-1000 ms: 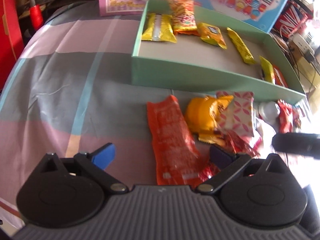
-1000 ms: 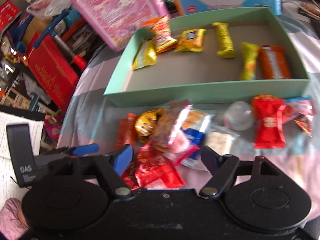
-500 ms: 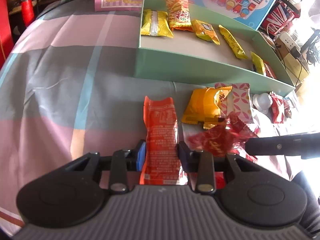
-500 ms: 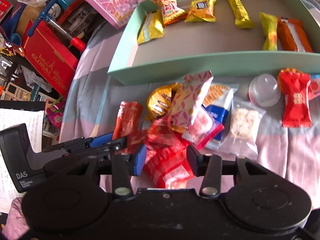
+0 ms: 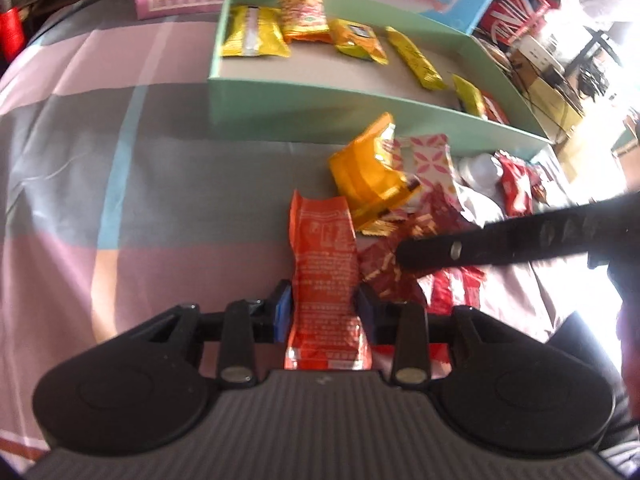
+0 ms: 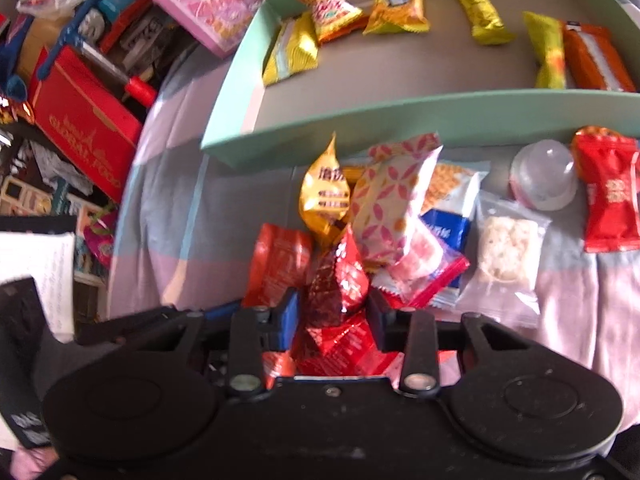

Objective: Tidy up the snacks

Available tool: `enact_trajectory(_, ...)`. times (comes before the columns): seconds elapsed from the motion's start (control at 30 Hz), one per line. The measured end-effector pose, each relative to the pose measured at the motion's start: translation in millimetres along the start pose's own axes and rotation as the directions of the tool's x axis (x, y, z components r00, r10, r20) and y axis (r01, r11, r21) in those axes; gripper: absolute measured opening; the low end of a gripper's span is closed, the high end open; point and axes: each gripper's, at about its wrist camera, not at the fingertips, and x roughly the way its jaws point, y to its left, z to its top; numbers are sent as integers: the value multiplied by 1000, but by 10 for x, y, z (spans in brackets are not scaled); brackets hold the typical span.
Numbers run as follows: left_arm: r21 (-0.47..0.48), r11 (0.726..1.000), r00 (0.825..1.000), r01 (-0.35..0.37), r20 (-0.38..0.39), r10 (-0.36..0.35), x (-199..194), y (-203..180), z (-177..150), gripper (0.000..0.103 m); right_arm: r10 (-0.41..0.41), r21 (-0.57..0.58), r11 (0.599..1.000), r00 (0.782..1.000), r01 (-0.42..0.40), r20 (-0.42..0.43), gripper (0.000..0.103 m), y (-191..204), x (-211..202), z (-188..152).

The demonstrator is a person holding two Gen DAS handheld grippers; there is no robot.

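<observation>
- the left gripper (image 5: 323, 312) sits at the lower centre of the left wrist view, its fingers pinching the long orange packet (image 5: 324, 276) across the lower half of the packet's length; the top end of the packet points up the frame toward the teal box (image 5: 360, 108).
- the right gripper (image 6: 333, 316) is at the lower centre of the right wrist view, fingers closed in on a crinkled dark red packet (image 6: 338, 284), which stands up between the pads with its top corner poking above them.
- both packets look light and soft: thin foil or film that will crumple rather than resist, so a light squeeze should be enough. i would expect the shiny wrap to slide if held only by an edge seal.
- the orange packet is flat and long; held this low, its free end will likely droop. a grip nearer its middle would carry it flatter.
- the red packet is puffy, so its contents may be brittle; pinching the body hard could crush them.
- the loose pile lies just below the box's near wall: a gold packet (image 6: 324, 196), a pink patterned packet (image 6: 390, 204) and a blue and white packet (image 6: 448, 216) overlap and touch the red one, so lifting may drag neighbours.
- a clear round cup (image 6: 542, 180) and a bright red packet (image 6: 610, 196) lie at the right of the frame, apart from the pile.
- several yellow and orange snacks already sit along the far side inside the box.
</observation>
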Motion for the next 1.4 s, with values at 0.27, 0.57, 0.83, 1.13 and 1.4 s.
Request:
enact_trajectory(0.27, 49, 995, 996, -84, 28, 83, 12, -39, 4, 41, -44, -1, 999, 998, 44, 38, 41, -156, -215, -141)
enact_trajectory(0.57, 23, 996, 995, -90, 55, 88, -28, 38, -27, 37, -114, 55, 992, 992, 111, 58, 56, -382, -405, -402)
enact_trajectory(0.83, 23, 995, 994, -100, 50, 98, -56, 75, -61, 39, -165, -12, 986, 985, 166, 49, 57, -232, -223, -398)
enact_trajectory(1.13, 5, 996, 995, -88, 40, 88, -107, 173, -97, 37, -126, -81, 989, 992, 128, 21, 73, 196, 102, -225)
enact_trajectory(1.4, 29, 995, 995, -97, 39, 95, -88, 142, -77, 39, -201, -99, 974, 979, 205, 45, 89, 160, 162, -370)
